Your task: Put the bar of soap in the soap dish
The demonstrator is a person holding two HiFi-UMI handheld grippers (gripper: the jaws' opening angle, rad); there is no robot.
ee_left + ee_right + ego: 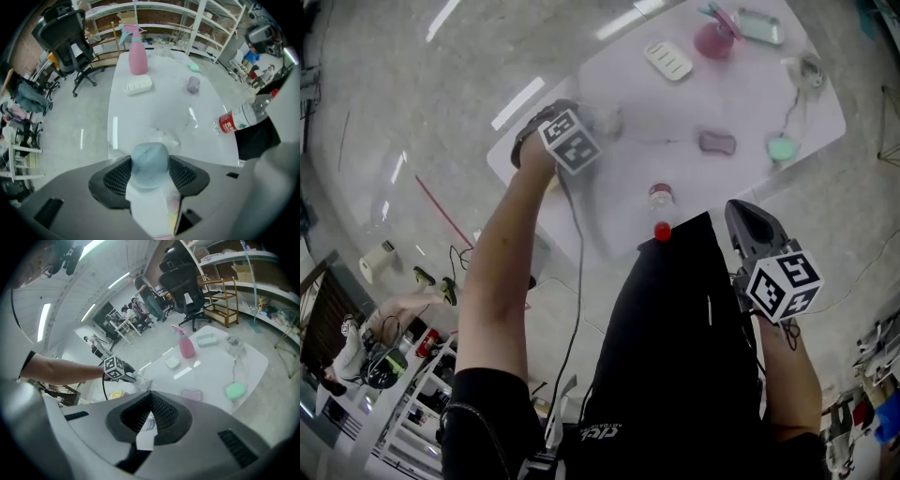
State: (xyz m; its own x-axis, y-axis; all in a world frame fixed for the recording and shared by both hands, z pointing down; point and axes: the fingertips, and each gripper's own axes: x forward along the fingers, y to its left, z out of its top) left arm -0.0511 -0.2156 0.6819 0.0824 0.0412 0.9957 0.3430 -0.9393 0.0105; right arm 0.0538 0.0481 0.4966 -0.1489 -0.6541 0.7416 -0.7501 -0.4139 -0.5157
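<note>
A white table [154,112] stood on a pale glossy floor, with shelving behind it. The left gripper [151,180] pointed down over the table's near end, its jaws pinching a pale blue, rounded bar of soap [150,159]. The white ribbed soap dish [138,86] lay well apart from it, up the table near a pink spray bottle [137,51]. The right gripper [149,420] hung off the table's edge, jaws pressed together and empty.

Glossy white table [159,101]; matt blue soap [150,164]; clear plastic bottle [241,119].
</note>
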